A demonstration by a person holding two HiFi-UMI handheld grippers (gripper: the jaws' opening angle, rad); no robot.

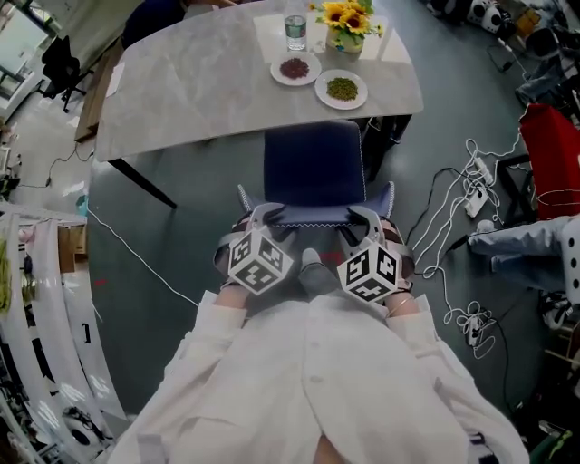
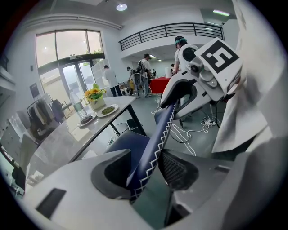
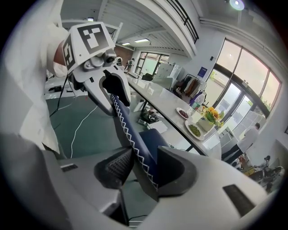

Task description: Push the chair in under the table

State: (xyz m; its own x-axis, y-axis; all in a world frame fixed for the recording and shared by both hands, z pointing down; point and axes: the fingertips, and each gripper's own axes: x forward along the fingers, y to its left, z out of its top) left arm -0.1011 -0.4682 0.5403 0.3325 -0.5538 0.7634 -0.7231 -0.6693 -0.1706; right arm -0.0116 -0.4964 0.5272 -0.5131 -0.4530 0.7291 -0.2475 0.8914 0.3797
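The dark blue chair (image 1: pixel 313 168) stands in front of me with its seat partly under the grey marble table (image 1: pixel 199 82). Its backrest (image 1: pixel 313 216), edged with white zigzag stitching, is the part nearest me. My left gripper (image 1: pixel 258 216) straddles the backrest's top edge at the left, my right gripper (image 1: pixel 367 217) at the right. In the left gripper view the backrest (image 2: pixel 157 139) runs between the jaws of the left gripper (image 2: pixel 146 168), with the pads against it. In the right gripper view the backrest (image 3: pixel 130 134) sits the same way in the right gripper (image 3: pixel 139 168).
On the table's far right stand a glass (image 1: pixel 295 32), a pot of yellow flowers (image 1: pixel 349 23) and two plates (image 1: pixel 294 69) (image 1: pixel 342 88). White cables (image 1: pixel 453 208) and a power strip lie on the floor to the right, beside a red object (image 1: pixel 553 154). People stand far off.
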